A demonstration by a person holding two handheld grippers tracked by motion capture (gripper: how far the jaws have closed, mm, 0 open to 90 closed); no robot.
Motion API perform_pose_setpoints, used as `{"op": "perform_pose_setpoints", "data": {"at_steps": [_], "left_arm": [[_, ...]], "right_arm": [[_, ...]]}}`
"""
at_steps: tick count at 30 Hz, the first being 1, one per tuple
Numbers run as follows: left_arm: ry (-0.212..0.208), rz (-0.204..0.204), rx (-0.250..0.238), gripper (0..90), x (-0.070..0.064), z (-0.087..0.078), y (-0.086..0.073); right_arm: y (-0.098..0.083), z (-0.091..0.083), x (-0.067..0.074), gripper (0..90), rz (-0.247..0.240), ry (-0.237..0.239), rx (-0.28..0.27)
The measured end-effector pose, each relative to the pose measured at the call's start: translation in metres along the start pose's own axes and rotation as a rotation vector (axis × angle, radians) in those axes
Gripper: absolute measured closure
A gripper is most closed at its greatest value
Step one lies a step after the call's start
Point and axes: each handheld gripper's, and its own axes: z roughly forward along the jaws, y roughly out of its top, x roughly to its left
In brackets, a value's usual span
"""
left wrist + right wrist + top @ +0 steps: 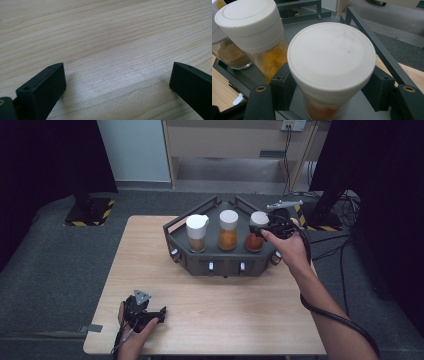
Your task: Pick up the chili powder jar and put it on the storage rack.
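right gripper (pixel 267 231) at the rack's 3 o'clock end, jaws closed about the red-spice jar (pixel 331 67), pads pressing on the jar just under its white cap (pixel 259 218). the jar stands upright in the dark grey rack (pixel 200 262), rightmost of three; the orange-spice jar (pixel 228 231) sits in the middle and the brown-spice jar (pixel 197 234) at the 9 o'clock end, both untouched. left gripper (pixel 142 312) rests low on the wooden table (pixel 225 315) near its 7 o'clock corner, well apart from the rack, jaws spread wide with nothing between them, only bare wood under its fingers (pixel 42 91). judgement: the grasp looks made, but the jar is not yet lifted out. left to do: the lift and wherever the jar goes.
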Motion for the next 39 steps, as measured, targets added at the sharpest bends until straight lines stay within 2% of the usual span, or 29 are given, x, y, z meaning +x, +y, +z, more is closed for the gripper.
{"op": "perform_pose_setpoints", "data": {"at_steps": [6, 12, 16, 24, 30, 39], "left_arm": [[0.0, 0.0, 0.0, 0.0, 0.0, 0.0, 0.0], [0.0, 0.0, 0.0, 0.0, 0.0, 0.0, 0.0], [0.0, 0.0, 0.0, 0.0, 0.0, 0.0, 0.0], [0.0, 0.0, 0.0, 0.0, 0.0, 0.0, 0.0], [0.0, 0.0, 0.0, 0.0, 0.0, 0.0, 0.0], [0.0, 0.001, 0.0, 0.0, 0.0, 0.0, 0.0]], "right_arm": [[0.0, 0.002, 0.001, 31.1, -0.006, -0.004, 0.005], [-0.001, 0.003, 0.006, 13.7, -0.023, -0.015, 0.016], [-0.004, -0.002, 0.01, 9.1, -0.035, -0.025, 0.01], [-0.01, -0.015, 0.017, 6.4, -0.061, -0.03, 0.002], [-0.016, -0.028, 0.019, 5.8, -0.055, -0.032, -0.013], [-0.042, -0.052, 0.021, 5.6, -0.065, -0.035, -0.031]]}}
